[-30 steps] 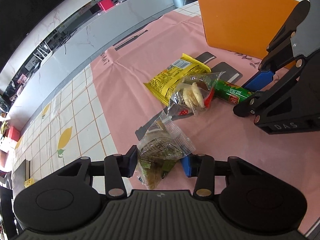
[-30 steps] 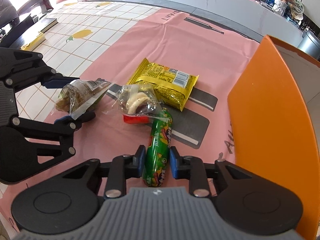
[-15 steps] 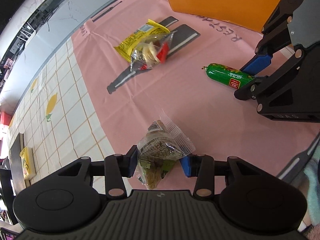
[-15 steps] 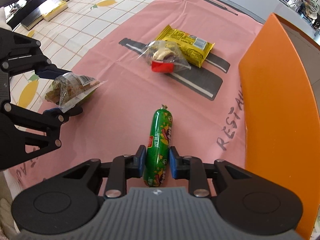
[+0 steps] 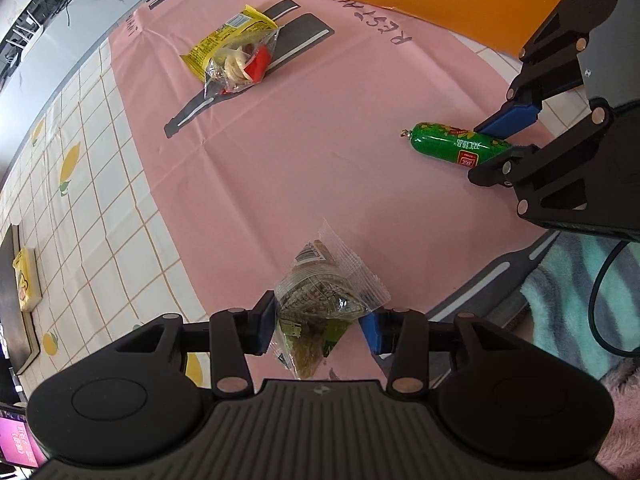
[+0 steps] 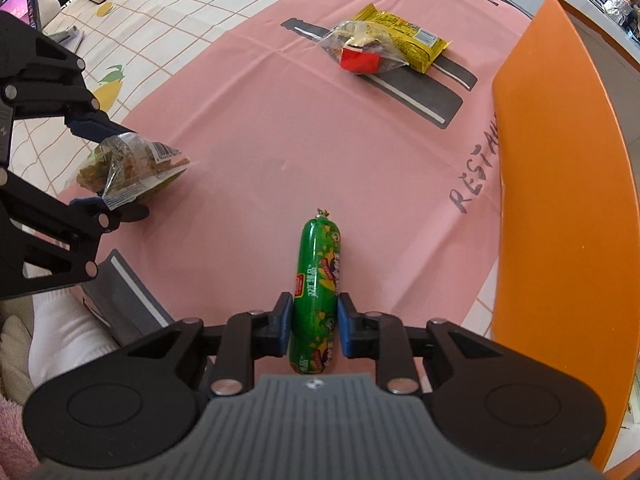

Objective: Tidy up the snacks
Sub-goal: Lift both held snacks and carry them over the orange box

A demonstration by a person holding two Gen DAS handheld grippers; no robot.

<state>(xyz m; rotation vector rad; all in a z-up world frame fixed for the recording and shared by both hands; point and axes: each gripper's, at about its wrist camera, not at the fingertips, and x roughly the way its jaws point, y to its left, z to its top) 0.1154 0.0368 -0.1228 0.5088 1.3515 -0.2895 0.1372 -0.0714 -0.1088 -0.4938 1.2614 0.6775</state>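
My left gripper [image 5: 318, 326] is shut on a clear packet of green-brown snack [image 5: 320, 304], held above the pink mat [image 5: 280, 152]; the same packet [image 6: 128, 168] shows at the left of the right wrist view. A green sausage stick [image 6: 318, 292] is clamped between the blue pads of my right gripper [image 6: 314, 326], also seen from the side as the green sausage [image 5: 452, 146]. Far back on the mat lie a yellow snack bag [image 5: 228, 38] and, on top of it, a clear bag of biscuits with a red piece [image 5: 244, 66].
An orange box [image 6: 560, 160] stands along the right side of the mat. Past the mat's left edge is a white checked cloth with lemon prints [image 5: 80, 184], with a book [image 5: 26, 280] on it. A person's fluffy sleeve [image 5: 580, 280] is near the front edge.
Both grippers have drawn back toward the mat's near edge with their snacks, tilting more steeply down. The yellow bag and the biscuit bag now lie much farther away.
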